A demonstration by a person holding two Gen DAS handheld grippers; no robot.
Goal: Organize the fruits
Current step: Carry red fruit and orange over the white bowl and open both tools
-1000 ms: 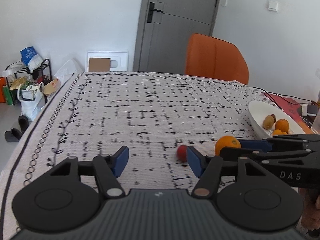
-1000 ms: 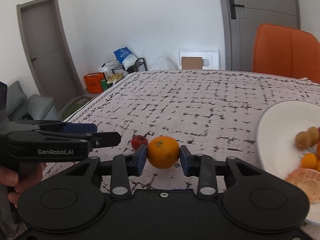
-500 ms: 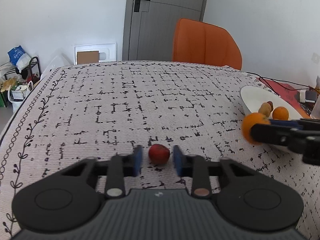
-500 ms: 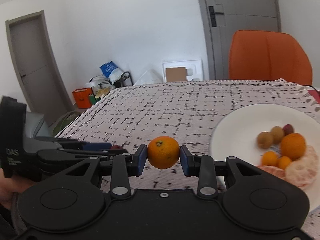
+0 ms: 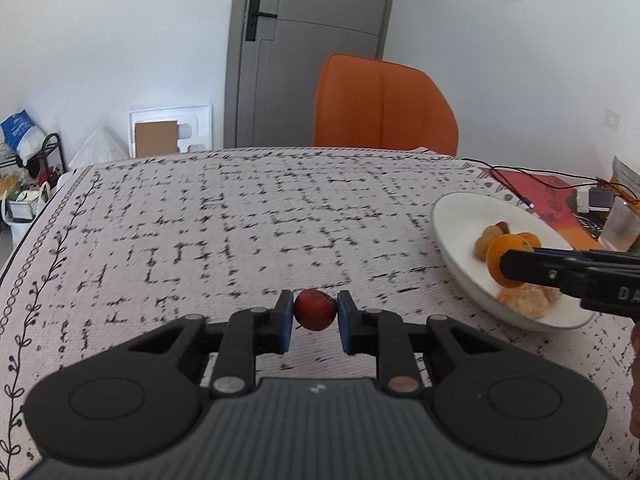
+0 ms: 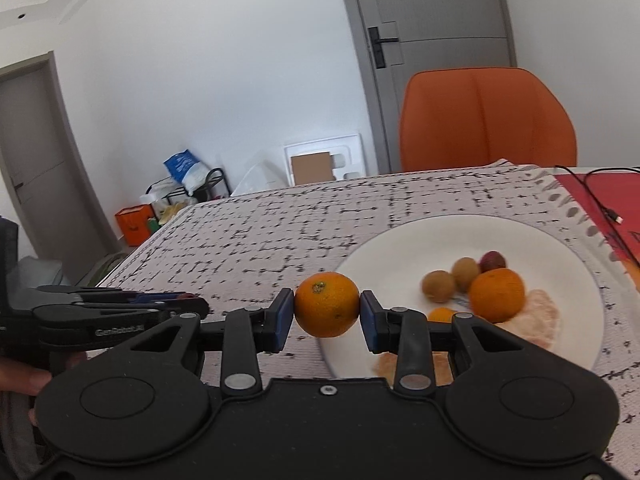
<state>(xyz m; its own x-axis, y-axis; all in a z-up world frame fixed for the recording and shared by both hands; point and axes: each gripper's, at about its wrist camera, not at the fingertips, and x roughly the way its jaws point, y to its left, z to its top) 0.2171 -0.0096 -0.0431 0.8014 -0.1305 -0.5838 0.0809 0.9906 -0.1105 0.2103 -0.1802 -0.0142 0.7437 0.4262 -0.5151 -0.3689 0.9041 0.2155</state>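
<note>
A small red fruit point(image 5: 315, 309) sits between the blue pads of my left gripper point(image 5: 314, 314), which is shut on it just above the patterned tablecloth. My right gripper point(image 6: 326, 312) is shut on an orange point(image 6: 327, 304) and holds it over the near left rim of the white plate point(image 6: 384, 248). In the left wrist view the same orange point(image 5: 505, 255) shows at the right, over the plate point(image 5: 452, 220). On the plate lie another orange point(image 6: 497, 294), two brown fruits point(image 6: 439, 286), a small red one point(image 6: 493, 260) and peeled citrus pieces point(image 6: 540, 320).
An orange chair point(image 5: 384, 104) stands behind the table's far edge. A red mat with black cables point(image 5: 532, 184) and a clear cup point(image 5: 622, 226) lie right of the plate. A person's hand point(image 6: 24, 380) holds the left gripper. Bags and a rack point(image 5: 24, 168) stand on the floor at left.
My left gripper closed on the small red fruit and lifted it a little. My right gripper carried the orange rightward from beside that fruit to over the plate's rim.
</note>
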